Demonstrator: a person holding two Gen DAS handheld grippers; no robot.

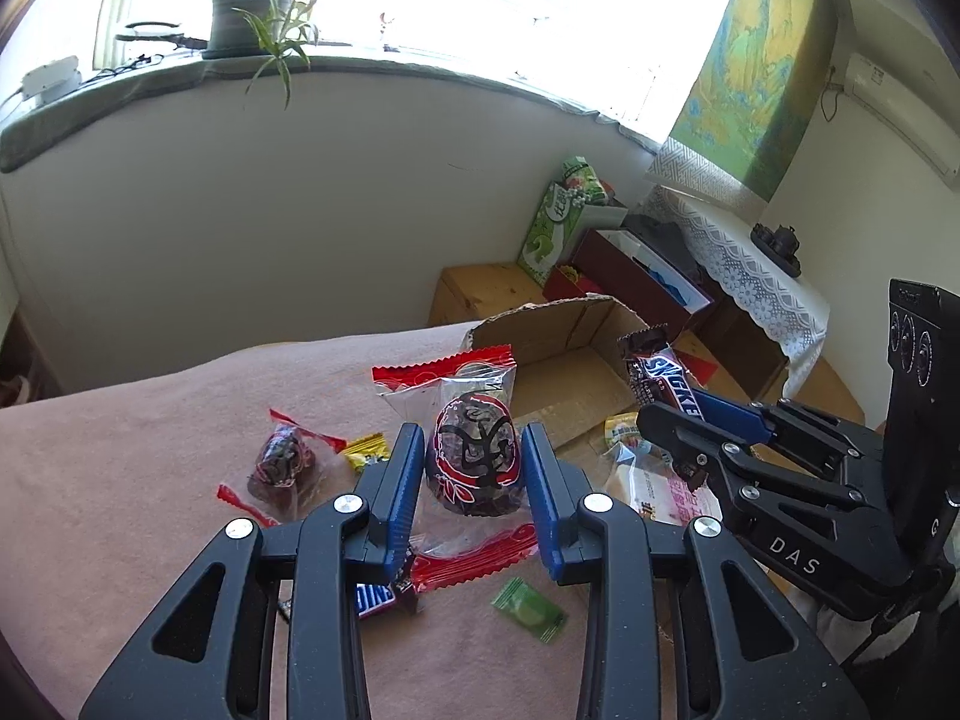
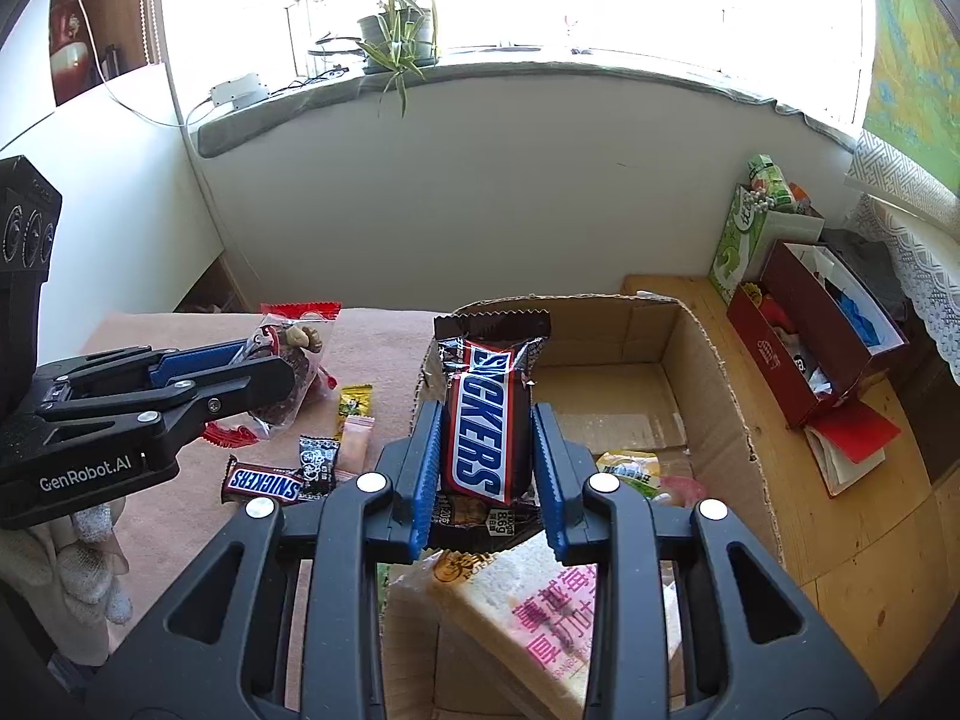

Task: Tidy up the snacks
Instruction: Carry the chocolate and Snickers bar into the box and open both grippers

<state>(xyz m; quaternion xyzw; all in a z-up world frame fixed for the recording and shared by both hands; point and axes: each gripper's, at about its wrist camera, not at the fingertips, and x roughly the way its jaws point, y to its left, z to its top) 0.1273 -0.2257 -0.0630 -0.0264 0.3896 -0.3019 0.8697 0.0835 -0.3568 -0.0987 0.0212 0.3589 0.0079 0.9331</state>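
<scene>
My left gripper (image 1: 471, 453) is shut on a clear red-edged packet of dark dried fruit (image 1: 471, 456), held above the pink tablecloth (image 1: 120, 480). It shows in the right wrist view (image 2: 288, 372) too, with the packet (image 2: 294, 354). My right gripper (image 2: 486, 450) is shut on a Snickers bar (image 2: 486, 414), held over the open cardboard box (image 2: 720, 372); the left wrist view shows this gripper (image 1: 666, 414) and bar (image 1: 660, 378) at the box (image 1: 558, 336). In the box lie a wrapped bread slice (image 2: 540, 606) and a yellow-green packet (image 2: 630, 468).
On the cloth lie a second dried-fruit packet (image 1: 282, 462), a small Snickers (image 2: 264, 483), a yellow candy (image 1: 366, 450), a black-white candy (image 2: 318, 462) and a green sachet (image 1: 531, 609). A red box (image 2: 810, 330) and green carton (image 2: 738, 240) stand on the wooden surface to the right.
</scene>
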